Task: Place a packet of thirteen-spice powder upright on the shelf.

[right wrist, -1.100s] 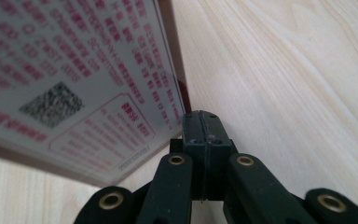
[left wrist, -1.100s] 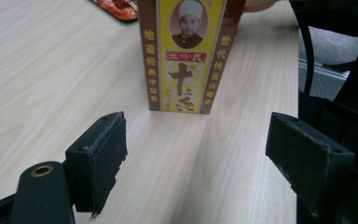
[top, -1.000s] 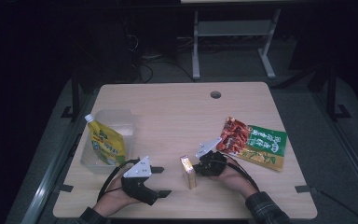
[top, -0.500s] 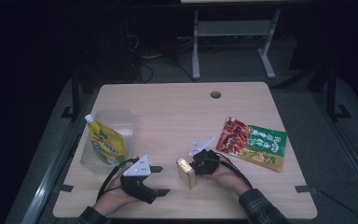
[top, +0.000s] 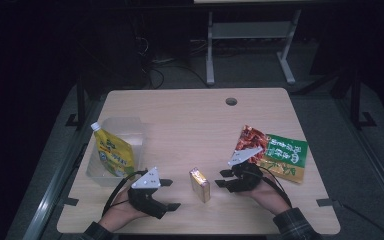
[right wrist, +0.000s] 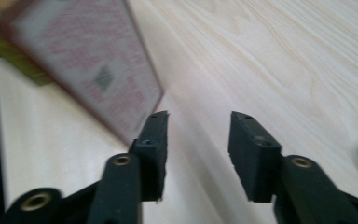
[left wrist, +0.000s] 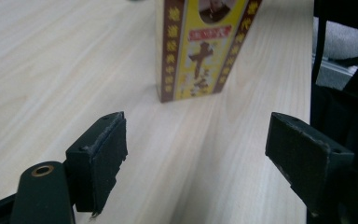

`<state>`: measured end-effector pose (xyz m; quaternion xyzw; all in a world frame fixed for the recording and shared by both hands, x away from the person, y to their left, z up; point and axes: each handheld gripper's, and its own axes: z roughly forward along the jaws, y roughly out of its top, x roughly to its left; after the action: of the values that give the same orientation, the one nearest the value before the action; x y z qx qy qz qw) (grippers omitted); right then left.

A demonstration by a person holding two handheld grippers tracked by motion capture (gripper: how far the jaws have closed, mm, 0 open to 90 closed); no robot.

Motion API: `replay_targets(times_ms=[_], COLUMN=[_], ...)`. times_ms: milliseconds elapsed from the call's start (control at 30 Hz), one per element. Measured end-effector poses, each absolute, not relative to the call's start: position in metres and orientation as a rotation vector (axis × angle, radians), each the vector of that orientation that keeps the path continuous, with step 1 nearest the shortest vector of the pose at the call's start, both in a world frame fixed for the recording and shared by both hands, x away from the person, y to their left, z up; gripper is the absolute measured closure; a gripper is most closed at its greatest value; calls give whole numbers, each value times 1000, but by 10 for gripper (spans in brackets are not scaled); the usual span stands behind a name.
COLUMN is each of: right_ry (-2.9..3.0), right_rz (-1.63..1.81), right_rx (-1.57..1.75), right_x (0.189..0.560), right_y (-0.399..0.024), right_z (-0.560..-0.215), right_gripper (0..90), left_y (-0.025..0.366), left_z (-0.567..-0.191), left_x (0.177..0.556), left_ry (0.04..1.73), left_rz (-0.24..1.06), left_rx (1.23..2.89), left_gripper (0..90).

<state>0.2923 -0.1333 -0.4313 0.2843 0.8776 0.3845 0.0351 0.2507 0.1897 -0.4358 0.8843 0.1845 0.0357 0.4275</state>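
Right gripper [top: 221, 178] drawn back from small yellow-and-brown carton [top: 200, 184], jaws just opened and empty, left gripper [top: 169, 194] jaws held wide apart, nothing gripped.

A small box [top: 200, 184] stood on the surface [top: 190, 120] between the left tool [top: 171, 194] and right tool [top: 222, 178]. A pouch [top: 113, 153] sat in a bin [top: 122, 129] at the left. A packet [top: 275, 152] lay at the right.

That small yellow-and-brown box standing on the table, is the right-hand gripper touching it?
Apart. In the high view, bare wood shows between the small yellow-and-brown box and the right gripper. Its jaws have just been opening, with nothing between them in the right gripper view.
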Motion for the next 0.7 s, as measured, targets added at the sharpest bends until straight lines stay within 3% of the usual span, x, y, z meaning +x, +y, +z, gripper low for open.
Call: replay_targets(times_ms=[267, 700], right_ry=[2693, 2681], right_rz=[1213, 1226], right_rx=[874, 852], right_x=[260, 254], right_y=[-128, -88], right_z=[-428, -434], right_gripper=[408, 352], left_y=[194, 188], left_z=[-438, -447], left_x=[237, 233], left_ry=[487, 487], left_rz=[90, 75], left_rx=[2196, 2233], left_gripper=[198, 198])
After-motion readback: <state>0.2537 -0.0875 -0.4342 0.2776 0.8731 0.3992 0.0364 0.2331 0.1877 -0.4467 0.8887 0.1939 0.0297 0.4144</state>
